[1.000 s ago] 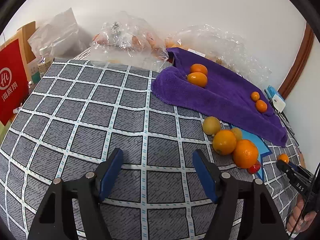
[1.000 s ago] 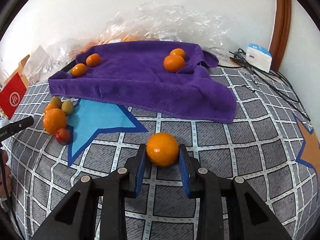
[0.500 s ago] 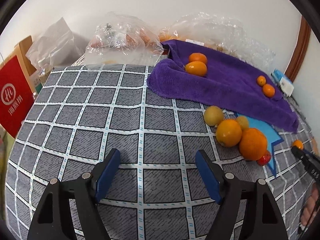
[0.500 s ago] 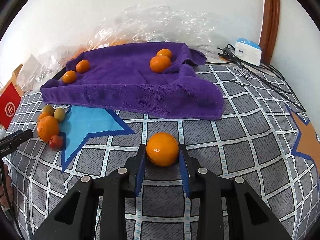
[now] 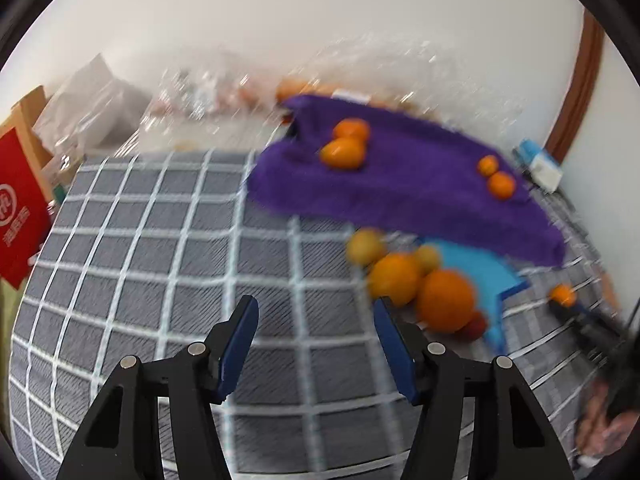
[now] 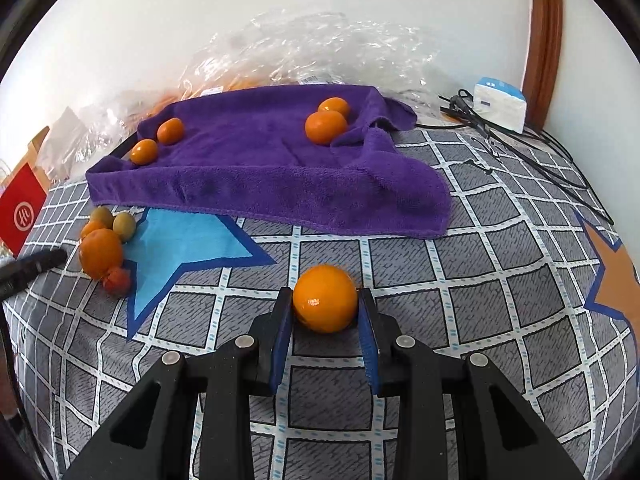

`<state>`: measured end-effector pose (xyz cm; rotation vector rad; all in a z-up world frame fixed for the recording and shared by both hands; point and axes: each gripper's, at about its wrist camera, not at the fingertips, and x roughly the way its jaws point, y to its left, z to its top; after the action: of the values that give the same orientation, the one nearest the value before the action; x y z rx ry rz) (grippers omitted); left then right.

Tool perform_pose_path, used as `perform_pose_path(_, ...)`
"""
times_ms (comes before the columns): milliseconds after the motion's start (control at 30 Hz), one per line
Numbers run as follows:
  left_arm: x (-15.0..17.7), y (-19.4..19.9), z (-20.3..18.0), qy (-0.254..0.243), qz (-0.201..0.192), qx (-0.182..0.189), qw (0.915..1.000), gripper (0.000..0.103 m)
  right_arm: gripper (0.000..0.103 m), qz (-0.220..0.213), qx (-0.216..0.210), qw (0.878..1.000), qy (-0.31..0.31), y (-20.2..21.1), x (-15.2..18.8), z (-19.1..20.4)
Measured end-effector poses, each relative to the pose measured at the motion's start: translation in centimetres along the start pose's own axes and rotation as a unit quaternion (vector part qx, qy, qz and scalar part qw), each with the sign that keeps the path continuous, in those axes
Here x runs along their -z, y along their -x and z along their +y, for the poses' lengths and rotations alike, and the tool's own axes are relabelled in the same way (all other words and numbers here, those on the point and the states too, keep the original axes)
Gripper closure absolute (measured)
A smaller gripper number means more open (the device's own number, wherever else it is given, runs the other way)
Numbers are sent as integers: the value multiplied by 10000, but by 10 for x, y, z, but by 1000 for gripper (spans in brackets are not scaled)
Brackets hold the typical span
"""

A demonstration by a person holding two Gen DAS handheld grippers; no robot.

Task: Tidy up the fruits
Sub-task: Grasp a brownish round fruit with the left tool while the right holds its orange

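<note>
Right tool [image 6: 325, 312] clenches an orange [image 6: 325, 303] above the checked grey cloth [image 6: 500, 280]; left tool [image 5: 316, 316], narrowing, holds nothing.

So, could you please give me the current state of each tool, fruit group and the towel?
Left tool: open, empty, jaws just been closing.
Right tool: shut on an orange.
Purple towel: spread out, rumpled, four oranges on it.
Fruit cluster: loose on the checked cloth.

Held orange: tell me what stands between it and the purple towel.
Nothing visible. The right gripper holds the orange; only bare checked cover lies before the purple towel.
</note>
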<state>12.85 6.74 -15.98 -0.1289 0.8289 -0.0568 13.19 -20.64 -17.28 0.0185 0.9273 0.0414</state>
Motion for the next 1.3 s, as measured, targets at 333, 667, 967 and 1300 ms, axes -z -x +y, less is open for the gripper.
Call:
perform_pose_path(333, -40, -33, -21, 337, 369, 263, 9984, 60, 72, -10, -181, 9998, -20, 0, 0, -1)
perform_pose_path(667, -50, -64, -14, 892, 846, 738, 9897, 77, 72, 18, -383, 9993, 21, -1, -1, 0)
perform_pose_path(967, -24, -9, 10, 440, 451, 342, 9974, 77, 72, 16, -385, 9993, 2, -2, -1, -1)
perform_pose_path(1300, 15, -12, 10, -142, 214, 25, 9997, 76, 72, 18, -358, 9994, 31, -2, 0, 0)
